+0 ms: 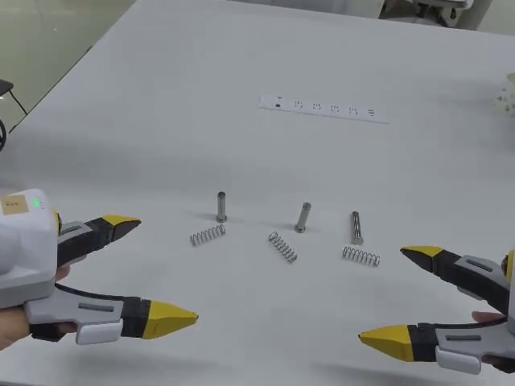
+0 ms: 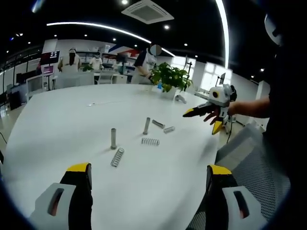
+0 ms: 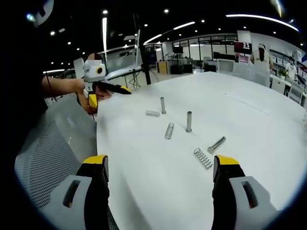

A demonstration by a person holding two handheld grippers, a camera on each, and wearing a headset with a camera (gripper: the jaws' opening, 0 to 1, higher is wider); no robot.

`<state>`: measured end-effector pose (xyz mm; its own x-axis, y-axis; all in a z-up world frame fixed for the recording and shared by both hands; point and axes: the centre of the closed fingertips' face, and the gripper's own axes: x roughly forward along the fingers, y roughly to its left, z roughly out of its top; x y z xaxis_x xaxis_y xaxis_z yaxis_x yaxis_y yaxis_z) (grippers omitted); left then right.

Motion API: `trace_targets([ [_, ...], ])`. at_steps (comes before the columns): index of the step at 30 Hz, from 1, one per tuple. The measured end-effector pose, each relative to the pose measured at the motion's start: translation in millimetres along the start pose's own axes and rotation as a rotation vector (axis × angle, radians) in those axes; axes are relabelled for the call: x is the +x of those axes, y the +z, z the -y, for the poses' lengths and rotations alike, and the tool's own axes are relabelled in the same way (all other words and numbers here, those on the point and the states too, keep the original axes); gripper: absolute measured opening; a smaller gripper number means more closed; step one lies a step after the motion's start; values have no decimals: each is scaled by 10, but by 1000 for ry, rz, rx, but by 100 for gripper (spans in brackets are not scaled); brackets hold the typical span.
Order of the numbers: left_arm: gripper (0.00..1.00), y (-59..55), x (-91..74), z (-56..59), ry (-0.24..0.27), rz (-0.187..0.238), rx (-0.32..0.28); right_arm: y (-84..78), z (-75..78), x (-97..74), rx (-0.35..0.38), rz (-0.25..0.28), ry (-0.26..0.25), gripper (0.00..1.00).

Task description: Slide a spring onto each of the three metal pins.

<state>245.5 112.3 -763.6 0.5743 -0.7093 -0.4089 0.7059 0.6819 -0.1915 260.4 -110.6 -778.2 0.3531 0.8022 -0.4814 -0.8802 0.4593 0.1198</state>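
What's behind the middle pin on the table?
Behind the middle pin, farther across the white table, a white power strip lies flat, well apart from it. Nothing covers that stretch, and the strip's whole length shows.

In front of me, the left pin [image 1: 221, 207] and middle pin [image 1: 302, 217] are standing upright on the white surface [image 1: 161, 121], while the right pin [image 1: 356, 228] is lying on its side. Three loose coils are lying flat nearer me, one just beside each pin: left spring [image 1: 208, 235], middle spring [image 1: 282, 247], right spring [image 1: 360, 256].
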Motion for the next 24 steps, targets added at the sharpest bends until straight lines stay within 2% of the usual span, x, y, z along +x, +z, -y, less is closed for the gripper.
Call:
trace_targets([
  [24,97,11,5,5,-10,-7,26,-24,-26,-1,1,-15,-8,89],
])
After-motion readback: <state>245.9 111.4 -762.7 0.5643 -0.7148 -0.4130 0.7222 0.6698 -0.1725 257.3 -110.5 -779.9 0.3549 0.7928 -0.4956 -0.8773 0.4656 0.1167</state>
